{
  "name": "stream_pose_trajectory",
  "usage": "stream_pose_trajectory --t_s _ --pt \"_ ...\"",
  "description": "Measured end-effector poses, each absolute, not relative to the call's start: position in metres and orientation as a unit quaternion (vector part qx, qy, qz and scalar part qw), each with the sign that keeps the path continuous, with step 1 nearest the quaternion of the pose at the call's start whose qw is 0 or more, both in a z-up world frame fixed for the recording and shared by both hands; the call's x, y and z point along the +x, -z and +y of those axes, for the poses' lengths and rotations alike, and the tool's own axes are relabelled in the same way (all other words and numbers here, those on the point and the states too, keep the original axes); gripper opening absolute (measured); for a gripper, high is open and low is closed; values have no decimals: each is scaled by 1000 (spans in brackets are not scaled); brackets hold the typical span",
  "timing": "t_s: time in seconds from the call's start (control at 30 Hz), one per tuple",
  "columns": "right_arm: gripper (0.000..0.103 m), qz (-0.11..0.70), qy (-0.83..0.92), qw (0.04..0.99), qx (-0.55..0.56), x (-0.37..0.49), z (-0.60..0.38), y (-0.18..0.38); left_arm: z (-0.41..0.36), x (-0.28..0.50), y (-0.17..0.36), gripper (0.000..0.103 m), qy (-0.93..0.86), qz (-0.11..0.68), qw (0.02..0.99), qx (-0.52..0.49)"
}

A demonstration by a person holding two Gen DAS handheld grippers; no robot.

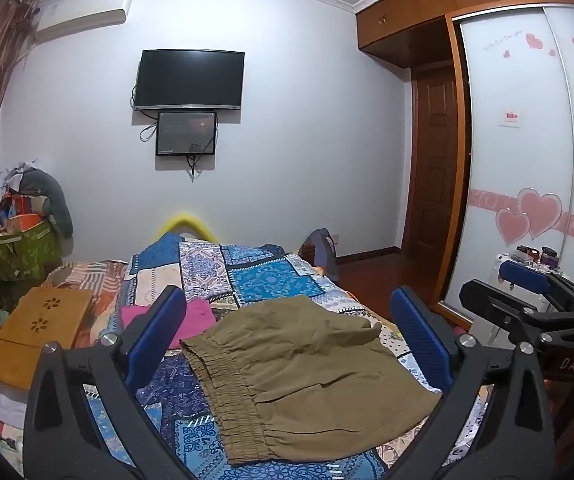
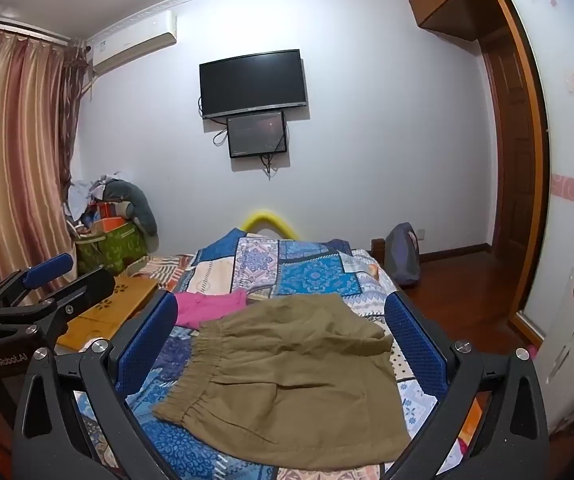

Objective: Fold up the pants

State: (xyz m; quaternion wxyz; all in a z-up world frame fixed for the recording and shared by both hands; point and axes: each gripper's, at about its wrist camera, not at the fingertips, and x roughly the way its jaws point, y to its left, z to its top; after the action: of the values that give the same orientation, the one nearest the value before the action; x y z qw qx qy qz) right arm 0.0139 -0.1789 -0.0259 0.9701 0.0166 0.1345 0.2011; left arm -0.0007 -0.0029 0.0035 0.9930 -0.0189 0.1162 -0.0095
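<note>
Olive-brown pants (image 1: 303, 376) with an elastic waistband lie spread on the patchwork bedspread (image 1: 247, 272), waistband to the left; they also show in the right wrist view (image 2: 291, 380). My left gripper (image 1: 287, 332) is open, held above the pants, touching nothing. My right gripper (image 2: 283, 332) is open and empty, also held above the pants. The right gripper shows at the right edge of the left wrist view (image 1: 527, 296), and the left gripper at the left edge of the right wrist view (image 2: 47, 280).
A pink garment (image 1: 195, 316) lies on the bed beyond the waistband. A wooden lap tray (image 1: 43, 328) sits at the bed's left side. A cluttered green bag (image 1: 23, 248) stands in the left corner. A wardrobe (image 1: 527, 160) and wooden floor (image 1: 375, 276) are to the right.
</note>
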Motion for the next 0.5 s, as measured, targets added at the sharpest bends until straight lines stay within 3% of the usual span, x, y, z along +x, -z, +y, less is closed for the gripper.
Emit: stream_pose_trajectory --t_s 0.5 --pt "103 137 -196 971 27 12 -183 24 -4 -1 -7 103 9 116 993 -20"
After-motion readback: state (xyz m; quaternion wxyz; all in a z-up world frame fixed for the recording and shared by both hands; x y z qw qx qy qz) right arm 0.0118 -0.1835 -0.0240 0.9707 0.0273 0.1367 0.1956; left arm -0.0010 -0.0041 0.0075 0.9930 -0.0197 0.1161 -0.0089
